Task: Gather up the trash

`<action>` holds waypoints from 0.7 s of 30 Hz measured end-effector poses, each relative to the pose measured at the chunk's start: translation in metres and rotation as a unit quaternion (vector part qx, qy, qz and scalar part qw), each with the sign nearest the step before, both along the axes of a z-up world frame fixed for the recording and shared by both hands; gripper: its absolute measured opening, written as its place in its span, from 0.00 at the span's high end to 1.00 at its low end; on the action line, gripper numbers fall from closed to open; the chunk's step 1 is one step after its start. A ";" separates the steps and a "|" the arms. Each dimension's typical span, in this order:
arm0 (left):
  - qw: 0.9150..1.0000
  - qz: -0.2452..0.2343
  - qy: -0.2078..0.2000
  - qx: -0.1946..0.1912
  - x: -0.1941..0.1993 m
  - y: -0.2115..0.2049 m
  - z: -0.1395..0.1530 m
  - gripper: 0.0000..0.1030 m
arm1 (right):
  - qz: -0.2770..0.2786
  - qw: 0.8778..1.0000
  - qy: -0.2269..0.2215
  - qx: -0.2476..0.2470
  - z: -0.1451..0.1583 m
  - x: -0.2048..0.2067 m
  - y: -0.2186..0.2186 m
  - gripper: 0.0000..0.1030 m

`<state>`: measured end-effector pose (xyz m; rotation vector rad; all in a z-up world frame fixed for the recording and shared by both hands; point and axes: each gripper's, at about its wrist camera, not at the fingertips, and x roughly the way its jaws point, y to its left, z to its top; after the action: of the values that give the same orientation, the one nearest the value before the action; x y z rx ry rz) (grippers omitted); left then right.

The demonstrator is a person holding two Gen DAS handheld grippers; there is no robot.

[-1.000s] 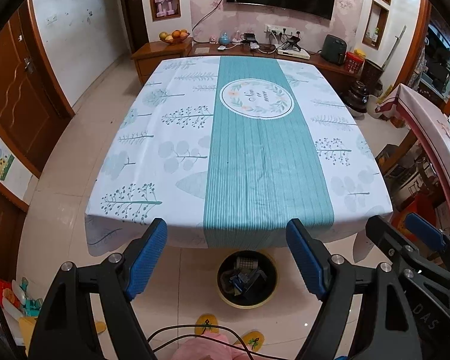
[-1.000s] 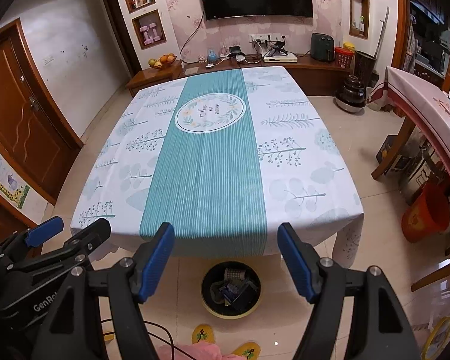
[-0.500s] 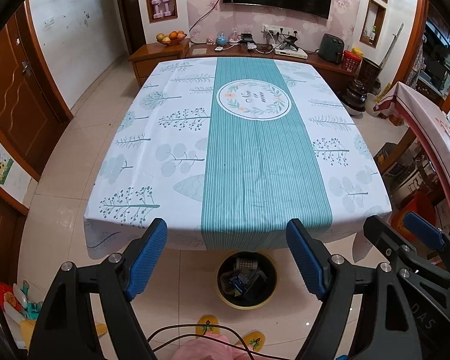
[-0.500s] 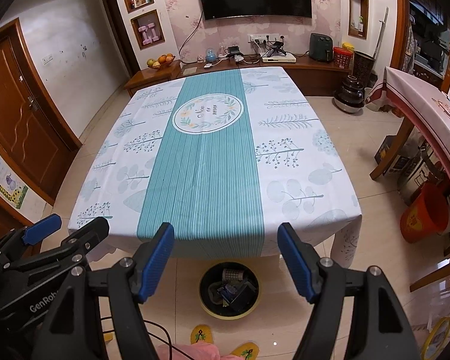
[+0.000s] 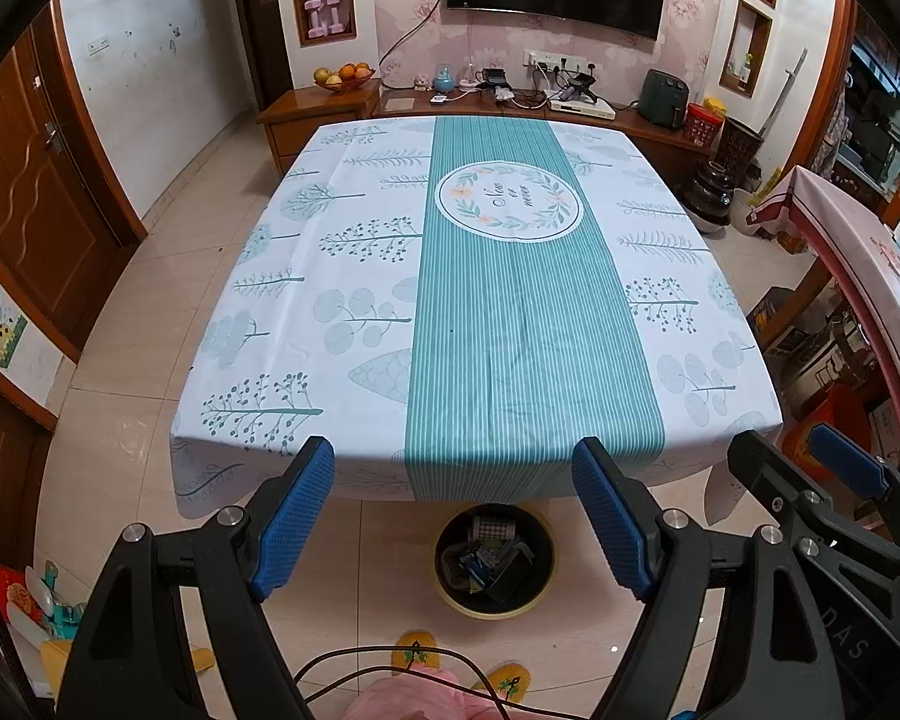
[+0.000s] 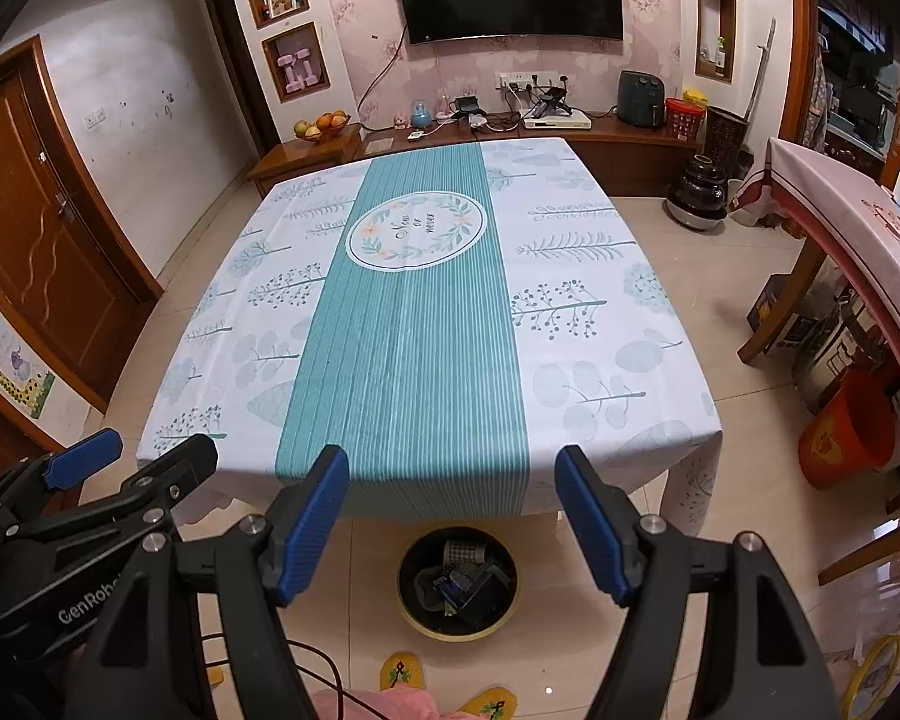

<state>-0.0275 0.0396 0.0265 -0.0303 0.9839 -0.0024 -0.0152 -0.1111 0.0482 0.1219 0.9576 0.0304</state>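
Both the left gripper (image 5: 453,519) and right gripper (image 6: 453,525) gape wide, holding nothing, above the bin (image 6: 457,582) (full of scraps) at the counter's (image 6: 600,360) near edge.

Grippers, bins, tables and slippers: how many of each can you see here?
Grippers: 2, left gripper and right gripper, both open and empty
Trash bins: 1, the black bin on the floor, with trash inside
Cloth-covered tables: 2, the teal-striped table and the pink-cloth table
Yellow slippers: 2, one and the other
Total: 7
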 end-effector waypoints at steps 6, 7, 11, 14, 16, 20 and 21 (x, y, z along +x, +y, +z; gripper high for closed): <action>1.000 0.000 -0.001 -0.001 0.000 0.001 0.000 0.22 | 0.001 1.000 -0.001 0.000 0.000 0.000 -0.001 0.30; 1.000 0.000 -0.001 -0.001 0.000 0.001 0.000 0.22 | 0.001 1.000 0.000 -0.001 0.000 -0.001 0.000 0.30; 1.000 -0.002 -0.004 -0.001 -0.001 0.002 0.002 0.22 | 0.001 1.000 -0.001 -0.001 0.000 -0.001 0.000 0.30; 1.000 -0.003 -0.006 -0.002 -0.004 0.003 0.004 0.22 | 0.001 1.000 -0.004 -0.001 0.003 0.000 -0.002 0.30; 1.000 -0.003 -0.006 -0.002 -0.004 0.003 0.004 0.22 | 0.001 1.000 -0.005 -0.003 0.005 0.001 -0.002 0.30; 1.000 -0.004 -0.006 -0.002 -0.005 0.003 0.004 0.22 | 0.001 1.000 -0.005 -0.002 0.006 0.001 -0.002 0.30; 1.000 -0.004 -0.006 -0.001 -0.006 0.002 0.004 0.22 | 0.000 1.000 -0.006 -0.002 0.006 0.001 -0.003 0.30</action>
<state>-0.0331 0.0420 0.0308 -0.0287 0.9712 -0.0104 -0.0139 -0.1140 0.0544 0.1182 0.9467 0.0304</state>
